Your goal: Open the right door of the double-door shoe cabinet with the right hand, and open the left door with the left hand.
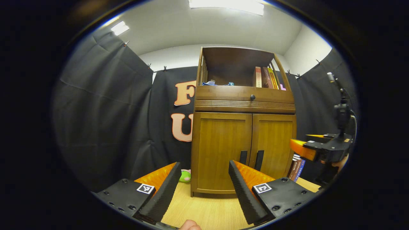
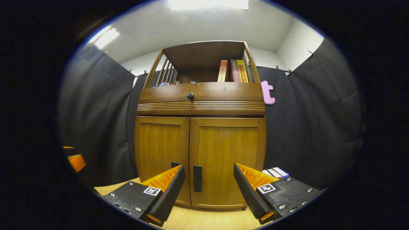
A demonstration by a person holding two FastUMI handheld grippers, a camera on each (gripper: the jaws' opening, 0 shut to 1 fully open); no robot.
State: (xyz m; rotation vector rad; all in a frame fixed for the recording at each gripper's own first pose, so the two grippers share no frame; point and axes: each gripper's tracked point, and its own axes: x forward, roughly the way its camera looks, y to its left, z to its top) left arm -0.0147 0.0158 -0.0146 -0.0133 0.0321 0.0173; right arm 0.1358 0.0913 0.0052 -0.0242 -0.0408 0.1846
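Doors of the brown wooden double-door shoe cabinet point(image 2: 200, 140) are both closed; it stands on the pale wooden desk point(image 1: 204, 212) against the black cloth. The left gripper point(image 1: 204, 183) hangs open, short of the left door point(image 1: 220, 150), holding nothing. The right gripper point(image 2: 209, 187) is likewise spread wide before the right door point(image 2: 228, 159), its dark vertical handle point(image 2: 197, 178) between the fingers but untouched. Upright books point(image 2: 233, 71) stand on the open top shelf.

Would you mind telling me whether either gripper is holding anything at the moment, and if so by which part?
Nothing is held. The left gripper and the right gripper are both open, short of the closed cabinet doors; neither touches a door handle.
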